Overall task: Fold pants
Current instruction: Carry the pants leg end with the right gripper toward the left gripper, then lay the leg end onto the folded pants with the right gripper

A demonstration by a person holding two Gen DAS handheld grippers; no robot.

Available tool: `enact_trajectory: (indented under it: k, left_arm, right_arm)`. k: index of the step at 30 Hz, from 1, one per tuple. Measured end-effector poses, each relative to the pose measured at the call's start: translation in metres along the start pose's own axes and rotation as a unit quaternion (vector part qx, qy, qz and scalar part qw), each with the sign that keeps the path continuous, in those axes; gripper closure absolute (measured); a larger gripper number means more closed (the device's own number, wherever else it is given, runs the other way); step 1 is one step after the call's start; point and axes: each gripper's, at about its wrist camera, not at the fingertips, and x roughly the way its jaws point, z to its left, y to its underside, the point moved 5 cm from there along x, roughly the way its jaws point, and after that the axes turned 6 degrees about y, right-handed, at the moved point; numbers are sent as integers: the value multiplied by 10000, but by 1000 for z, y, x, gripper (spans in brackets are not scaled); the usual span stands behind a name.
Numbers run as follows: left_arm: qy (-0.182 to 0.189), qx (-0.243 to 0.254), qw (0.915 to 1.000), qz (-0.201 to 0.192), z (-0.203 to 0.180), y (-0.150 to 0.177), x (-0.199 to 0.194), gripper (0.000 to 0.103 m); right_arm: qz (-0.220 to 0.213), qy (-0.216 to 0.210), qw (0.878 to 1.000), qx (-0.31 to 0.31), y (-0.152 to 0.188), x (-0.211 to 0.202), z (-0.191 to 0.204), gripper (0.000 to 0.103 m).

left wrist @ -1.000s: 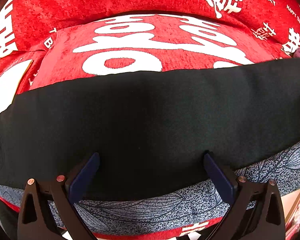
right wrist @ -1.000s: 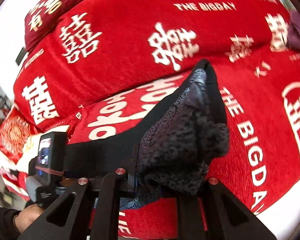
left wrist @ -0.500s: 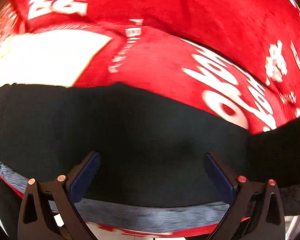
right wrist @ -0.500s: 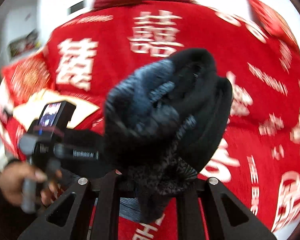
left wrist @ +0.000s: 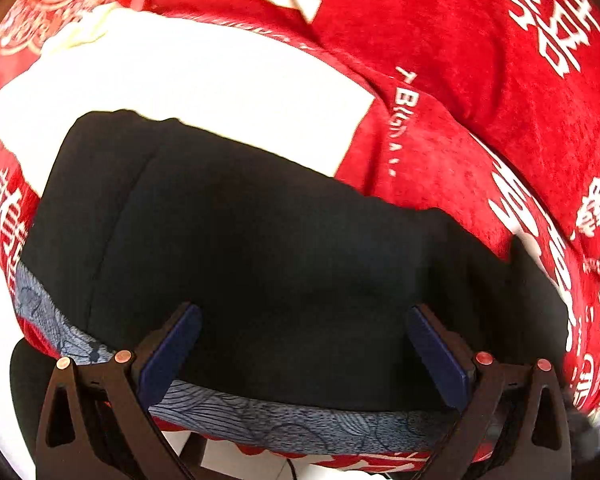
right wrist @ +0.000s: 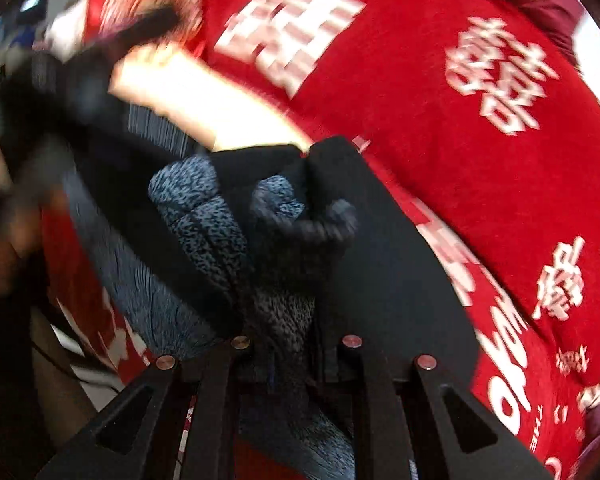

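The black pants (left wrist: pixel 260 240) with a grey-blue patterned lining lie across the red blanket (left wrist: pixel 480 100) in the left wrist view. My left gripper (left wrist: pixel 300 344) is open, its blue-padded fingers (left wrist: pixel 172 348) spread wide just above the pants' near edge. My right gripper (right wrist: pixel 288 344) is shut on a bunched end of the pants (right wrist: pixel 260 240), black cloth and speckled grey lining, held up off the blanket. The rest of the pants trails to the left in that view.
The red blanket (right wrist: pixel 440 120) with white characters covers the surface. A white patch (left wrist: pixel 200 80) lies behind the pants. The person's hand and the other gripper (right wrist: pixel 28 128) show blurred at the left of the right wrist view.
My right gripper has carried the bunched pant end leftward over the pants. My left gripper's view has swung left, so the white patch now shows behind the pants.
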Motion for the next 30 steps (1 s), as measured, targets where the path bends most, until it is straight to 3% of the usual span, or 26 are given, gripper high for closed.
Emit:
enact_trajectory:
  k: [5, 7, 8, 10, 12, 16, 19, 22, 25, 27, 30]
  left_arm:
    - [92, 164, 9998, 3, -6, 3, -2, 0]
    - [194, 279, 9994, 31, -17, 4, -2, 0]
    - [243, 330, 9992, 39, -21, 5, -2, 0]
    - [336, 474, 9983, 32, -32, 5, -6, 0]
    - [357, 666, 9971, -8, -43, 4, -11, 0]
    - [480, 969, 9941, -33, -67, 8, -21, 0]
    - [662, 1334, 9888, 107, -98, 22, -19, 0]
    - [807, 1797, 9796, 401, -130, 45, -5, 0]
    - [853, 1817, 9756, 887, -136, 67, 20, 0]
    - [503, 1832, 9752, 1132, -126, 79, 41, 0]
    - [452, 2042, 9730, 980, -124, 86, 39, 0]
  right_arm:
    - [42, 335, 9987, -387, 16, 15, 20, 87]
    - [51, 296, 9986, -445, 17, 13, 21, 80]
    - [80, 238, 9984, -507, 19, 10, 23, 73]
    - [105, 428, 9976, -532, 21, -1, 23, 40]
    - [-205, 114, 9995, -212, 23, -27, 16, 21]
    - [-557, -200, 9955, 737, 37, -69, -15, 21]
    - [-403, -192, 9872, 1529, 59, -68, -49, 21]
    - [296, -738, 9686, 2357, 93, -41, -67, 21]
    - [867, -1528, 9314, 3187, 129, -18, -69, 21]
    - [810, -1759, 9124, 3607, 141, -21, -79, 21]
    - [300, -1987, 8949, 3984, 140, -45, -103, 21]
